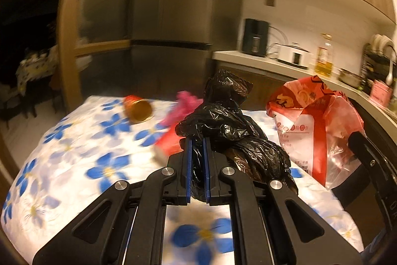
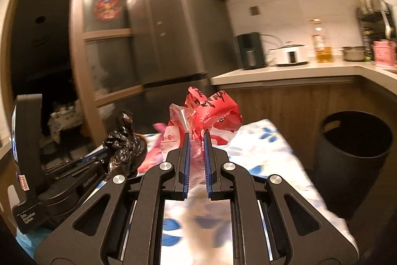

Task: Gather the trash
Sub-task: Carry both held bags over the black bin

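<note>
Kitchen scene, motion blur in both views. Fridge (image 2: 178, 24) fills upper centre of the right wrist view, with a worktop run at right carrying a rice cooker (image 2: 289, 54) and an oil bottle (image 2: 322, 44). Bench (image 1: 74, 153) with a blue-flower cloth spans the lower half of the left wrist view. Dark round bin (image 2: 352, 150) sits at right centre of the right wrist view, just beside the bench edge; I read it as the drop target. Red-and-white plastic bag (image 2: 211, 113) is at frame centre, its neck pinched between the right gripper (image 2: 197, 165) jaws, which are closed on it. Black trash bag (image 1: 223, 126) sits centre in the left wrist view, bunched between the left gripper (image 1: 197, 170) jaws, closed tight on the film. Both bags look lifted off the cloth, though blur makes that uncertain. Progress: two bags picked, neither binned. Left on the bench: a tipped red can (image 1: 137, 108) with a gold end, upper left of centre, a pink scrap (image 1: 183, 106) beside it, and a red packet (image 1: 168, 143) under the black bag. Writing: "Data Acquisition System" on the left unit in the lower left of the right wrist view, "GenRobot.AI" on its arm. Bag print is Chinese and too blurred to read.
</note>
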Demonstrator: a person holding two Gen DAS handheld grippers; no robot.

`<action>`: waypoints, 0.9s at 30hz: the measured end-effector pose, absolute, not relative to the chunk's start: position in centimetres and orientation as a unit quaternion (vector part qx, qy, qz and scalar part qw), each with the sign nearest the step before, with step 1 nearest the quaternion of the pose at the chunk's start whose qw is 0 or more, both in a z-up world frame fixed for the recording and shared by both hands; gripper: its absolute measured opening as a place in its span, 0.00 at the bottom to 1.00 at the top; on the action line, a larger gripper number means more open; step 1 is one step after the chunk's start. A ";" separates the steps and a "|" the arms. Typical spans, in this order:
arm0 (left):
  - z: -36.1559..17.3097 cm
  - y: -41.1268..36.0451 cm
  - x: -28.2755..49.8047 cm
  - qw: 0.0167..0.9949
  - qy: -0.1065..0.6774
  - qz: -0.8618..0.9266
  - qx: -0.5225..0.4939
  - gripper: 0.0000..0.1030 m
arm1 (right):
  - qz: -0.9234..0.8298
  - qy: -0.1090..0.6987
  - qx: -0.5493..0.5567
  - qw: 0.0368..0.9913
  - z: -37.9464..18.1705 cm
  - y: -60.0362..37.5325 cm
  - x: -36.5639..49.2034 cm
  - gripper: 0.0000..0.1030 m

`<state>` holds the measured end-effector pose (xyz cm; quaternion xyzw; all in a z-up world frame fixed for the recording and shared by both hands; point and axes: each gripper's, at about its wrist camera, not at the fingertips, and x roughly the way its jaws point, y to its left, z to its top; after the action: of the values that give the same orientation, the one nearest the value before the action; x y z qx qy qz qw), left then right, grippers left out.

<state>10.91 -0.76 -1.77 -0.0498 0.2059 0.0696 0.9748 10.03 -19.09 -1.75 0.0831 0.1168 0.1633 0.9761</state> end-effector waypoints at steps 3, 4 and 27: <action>-1.7 -3.1 11.9 0.976 0.208 0.045 -0.038 0.07 | 0.131 0.112 0.089 0.981 -1.7 -21.6 10.0 0.10; -1.8 -4.0 12.2 0.977 0.210 0.035 -0.033 0.07 | 0.124 0.111 0.090 0.982 -1.7 -22.1 10.0 0.10; 0.5 -20.7 18.5 0.975 0.184 -0.127 0.020 0.08 | -0.087 0.070 0.116 0.987 -1.6 -37.8 11.0 0.10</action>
<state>18.48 -20.73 0.46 0.0199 0.1836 -0.1273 0.9745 11.02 -37.85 -1.57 0.1161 0.0702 -0.0873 0.9869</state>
